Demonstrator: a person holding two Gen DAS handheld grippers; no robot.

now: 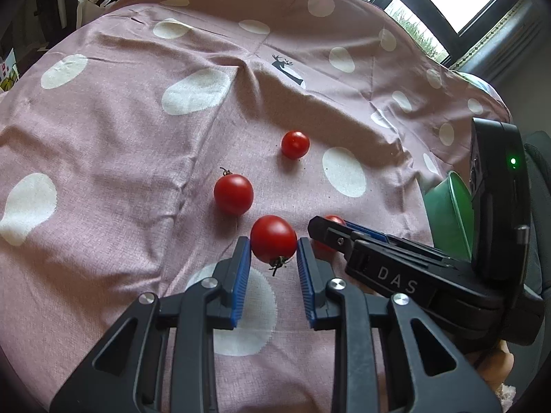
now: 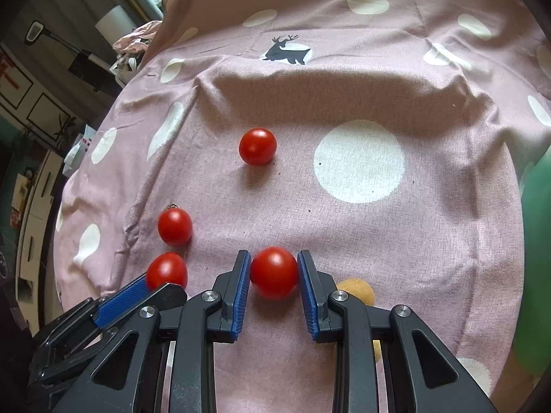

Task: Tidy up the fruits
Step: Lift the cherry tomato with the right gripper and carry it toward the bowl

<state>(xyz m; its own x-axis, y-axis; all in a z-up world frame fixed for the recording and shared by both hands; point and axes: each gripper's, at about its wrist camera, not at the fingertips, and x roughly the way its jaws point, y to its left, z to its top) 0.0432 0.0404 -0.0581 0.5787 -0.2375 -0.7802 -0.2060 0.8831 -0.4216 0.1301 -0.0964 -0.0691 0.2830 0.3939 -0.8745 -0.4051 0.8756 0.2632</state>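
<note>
**Both tools clamped on cherry tomatoes**

The left tool (image 1: 273, 249) has its blue ribbed pads pressed against a round red cherry tomato with a green stem (image 1: 273, 243), just above the pink cloth with white polka dots (image 1: 103, 130). Just beside it, the right tool (image 2: 273, 273) grips a second smooth red cherry tomato (image 2: 274, 273). Two more red tomatoes (image 2: 175, 227) (image 2: 258, 146) lie loose on the cloth farther ahead. A green plastic bowl (image 1: 447, 213) sits at the right edge.
</note>
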